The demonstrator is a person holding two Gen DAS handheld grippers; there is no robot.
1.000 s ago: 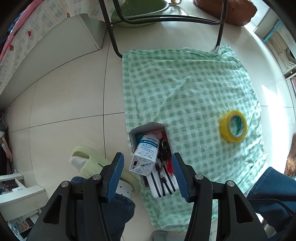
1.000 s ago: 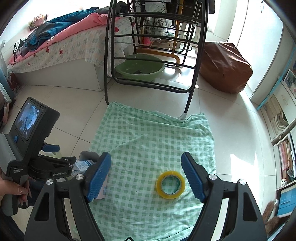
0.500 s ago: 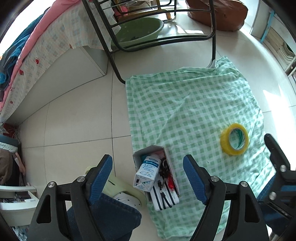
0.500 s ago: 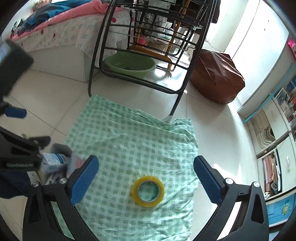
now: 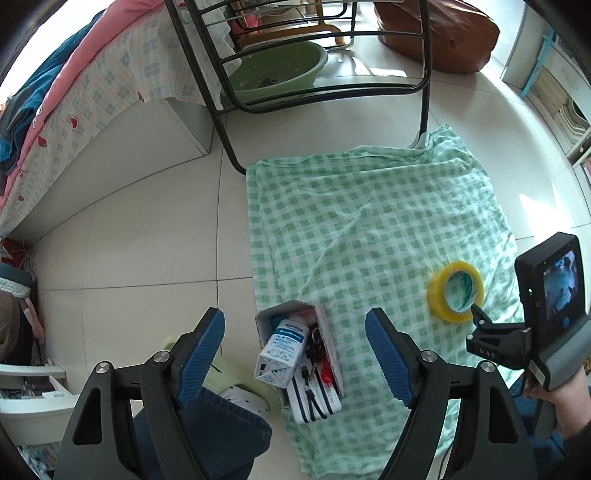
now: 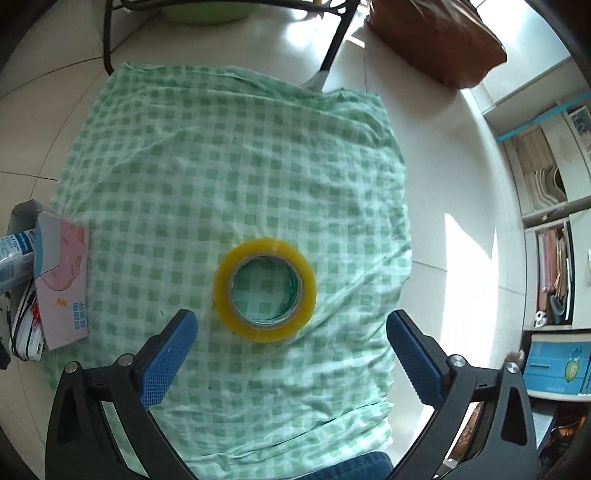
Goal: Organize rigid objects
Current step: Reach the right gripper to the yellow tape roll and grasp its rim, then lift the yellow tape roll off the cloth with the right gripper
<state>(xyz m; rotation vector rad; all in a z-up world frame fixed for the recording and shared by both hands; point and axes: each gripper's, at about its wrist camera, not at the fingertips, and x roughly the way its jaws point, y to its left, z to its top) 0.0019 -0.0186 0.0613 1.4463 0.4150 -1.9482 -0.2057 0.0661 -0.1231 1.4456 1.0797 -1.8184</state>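
Observation:
A yellow tape roll (image 6: pixel 265 289) lies flat on the green checked cloth (image 6: pixel 229 155); it also shows in the left wrist view (image 5: pixel 455 291). My right gripper (image 6: pixel 290 349) is open and empty, hovering just above and near the roll. A small open box (image 5: pixel 325 332) on the cloth's left edge holds a white-blue carton (image 5: pixel 282 352), a striped case (image 5: pixel 314 400), keys and a red item; its pink side shows in the right wrist view (image 6: pixel 62 288). My left gripper (image 5: pixel 295 350) is open and empty, raised above the box.
A black metal rack (image 5: pixel 229 140) stands at the cloth's far edge over a green basin (image 5: pixel 277 74). A bed (image 5: pixel 74 110) lies left, a brown bag (image 5: pixel 436 33) far right, shelves (image 6: pixel 546 221) right. My knee and a green slipper (image 5: pixel 225 380) are beside the box.
The left gripper opened wide and rose away from the box. The right gripper dropped toward the tape roll, which now lies just beyond its fingers.

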